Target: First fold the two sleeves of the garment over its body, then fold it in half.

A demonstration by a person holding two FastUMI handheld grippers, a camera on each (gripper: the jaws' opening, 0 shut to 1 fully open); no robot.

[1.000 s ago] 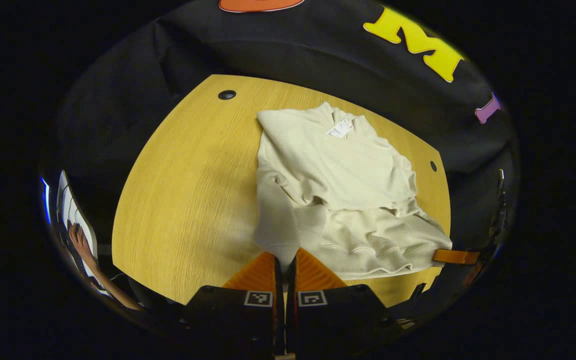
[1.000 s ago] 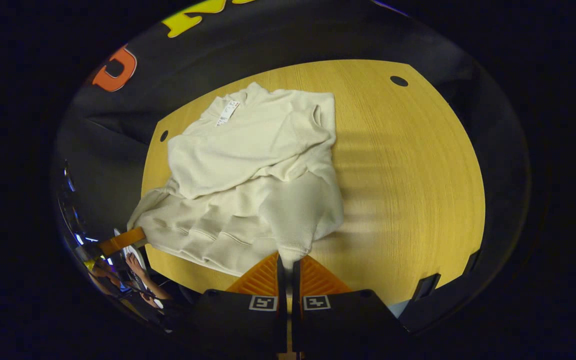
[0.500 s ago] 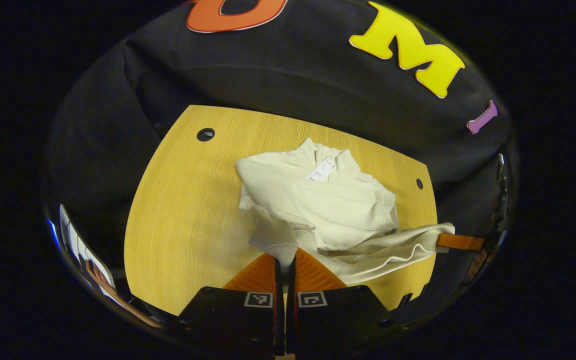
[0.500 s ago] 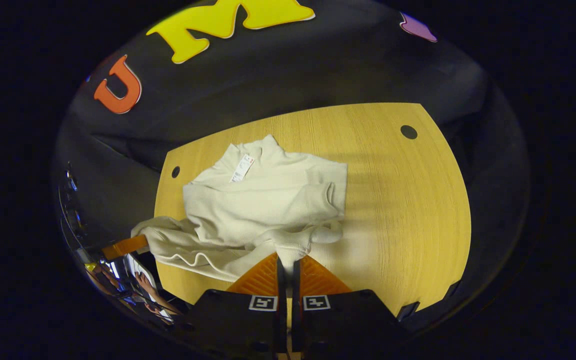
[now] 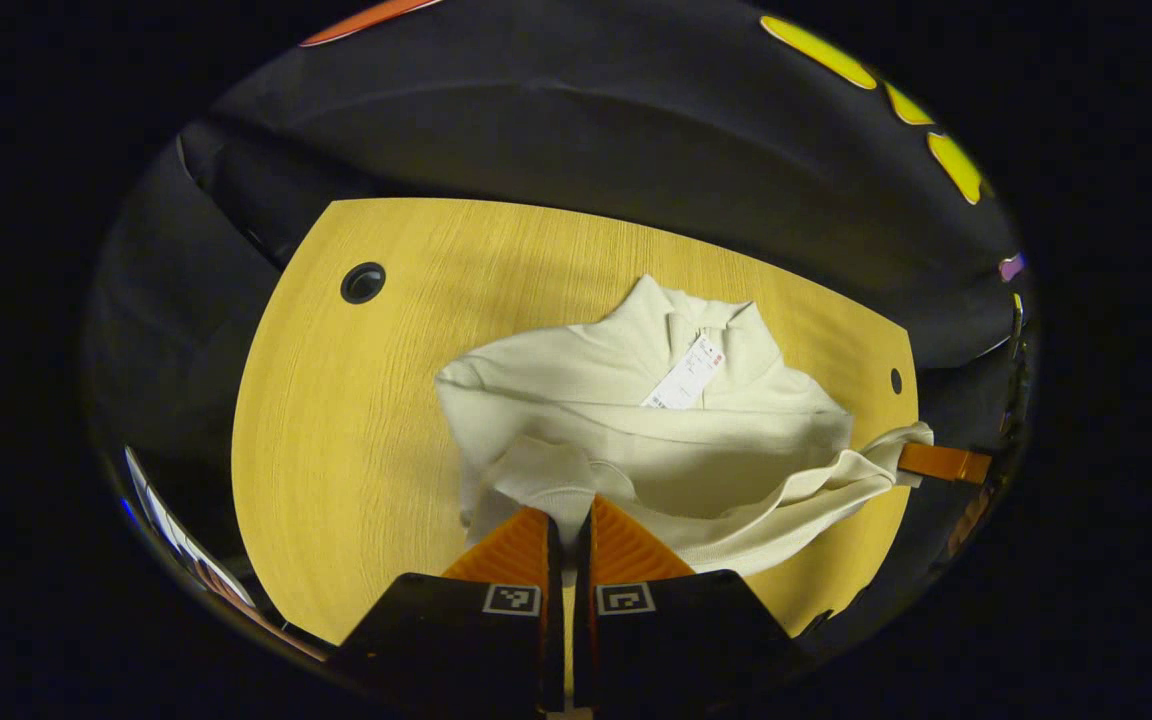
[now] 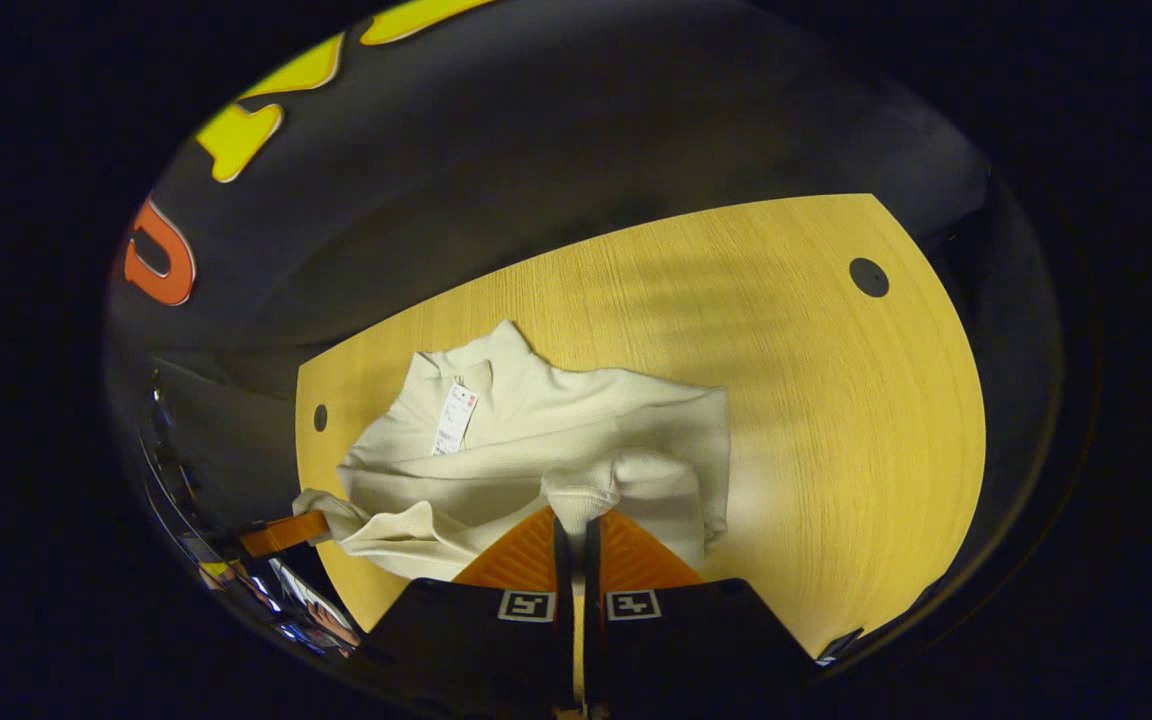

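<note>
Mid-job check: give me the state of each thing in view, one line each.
Garment: sleeves folded in, hem lifted off the table toward the collar, half-fold not finished.
Left gripper: shut on the hem.
Right gripper: shut on the hem.
Tag: lying face-up at the collar.
Table: garment resting on it.

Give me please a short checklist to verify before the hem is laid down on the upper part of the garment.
1. Left hand-held gripper shut on the garment hem: ok.
2. Right hand-held gripper shut on the hem: ok.
3. Both sleeves folded over the body: cannot tell; the lifted hem covers that part.
4. Hem edge between the two grippers taut and level: not ok; in the left gripper view it sags.
5. Collar end flat on the table, white tag showing: ok.
6. Bare table beyond the collar for laying down: ok.
</note>
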